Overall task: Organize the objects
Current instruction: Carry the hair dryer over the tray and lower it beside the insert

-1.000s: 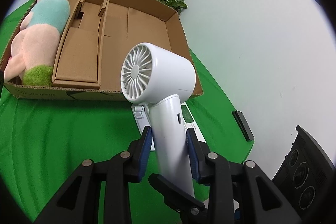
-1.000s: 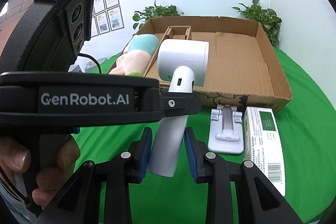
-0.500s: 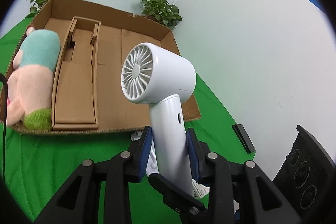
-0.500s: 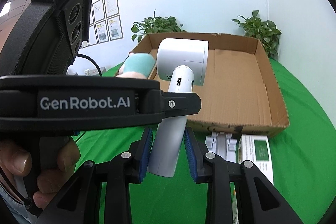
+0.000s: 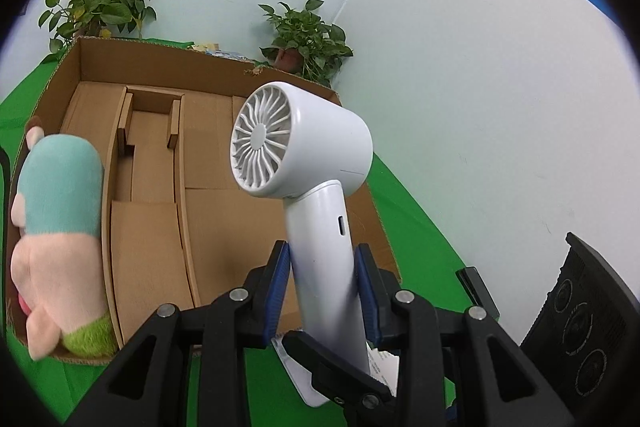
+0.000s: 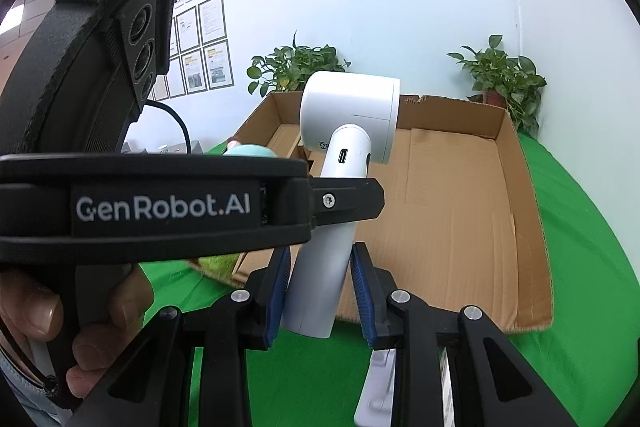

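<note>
While both tools, left tool (image 5: 323, 291) and right tool (image 6: 319, 293), stay pinching the fan (image 5: 304, 147) handle, it has risen over the box (image 5: 152, 227), nearing placement

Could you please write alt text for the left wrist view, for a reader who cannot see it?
The left gripper clamps the handle of a white handheld fan, held upright above an open cardboard box on a green cloth. A plush toy lies along the box's left side; two potted plants stand behind against a pale wall.
</note>
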The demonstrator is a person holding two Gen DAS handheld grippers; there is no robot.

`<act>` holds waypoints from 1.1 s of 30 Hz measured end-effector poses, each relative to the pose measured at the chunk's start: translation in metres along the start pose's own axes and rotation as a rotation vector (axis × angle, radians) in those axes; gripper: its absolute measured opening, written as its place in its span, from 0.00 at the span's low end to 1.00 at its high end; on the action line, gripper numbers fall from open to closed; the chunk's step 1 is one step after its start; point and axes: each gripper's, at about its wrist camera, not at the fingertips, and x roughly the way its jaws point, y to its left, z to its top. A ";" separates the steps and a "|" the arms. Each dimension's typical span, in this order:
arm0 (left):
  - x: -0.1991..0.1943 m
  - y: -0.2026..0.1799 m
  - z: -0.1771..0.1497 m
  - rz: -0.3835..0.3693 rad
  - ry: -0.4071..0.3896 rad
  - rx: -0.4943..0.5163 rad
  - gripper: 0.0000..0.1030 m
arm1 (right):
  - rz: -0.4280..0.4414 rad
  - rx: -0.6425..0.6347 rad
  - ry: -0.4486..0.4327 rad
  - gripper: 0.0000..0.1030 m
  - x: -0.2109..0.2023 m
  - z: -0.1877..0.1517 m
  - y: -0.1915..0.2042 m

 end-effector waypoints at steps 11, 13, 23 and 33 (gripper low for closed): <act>0.028 0.020 0.017 0.033 0.043 -0.032 0.31 | 0.046 0.042 0.058 0.28 0.038 0.019 -0.016; 0.033 0.023 0.018 0.045 0.052 -0.038 0.31 | 0.061 0.056 0.070 0.28 0.045 0.019 -0.019; 0.075 0.032 0.008 0.176 0.164 -0.024 0.31 | 0.161 0.189 0.172 0.28 0.092 0.000 -0.053; 0.111 0.047 -0.003 0.274 0.248 -0.045 0.31 | 0.237 0.285 0.271 0.27 0.130 -0.016 -0.074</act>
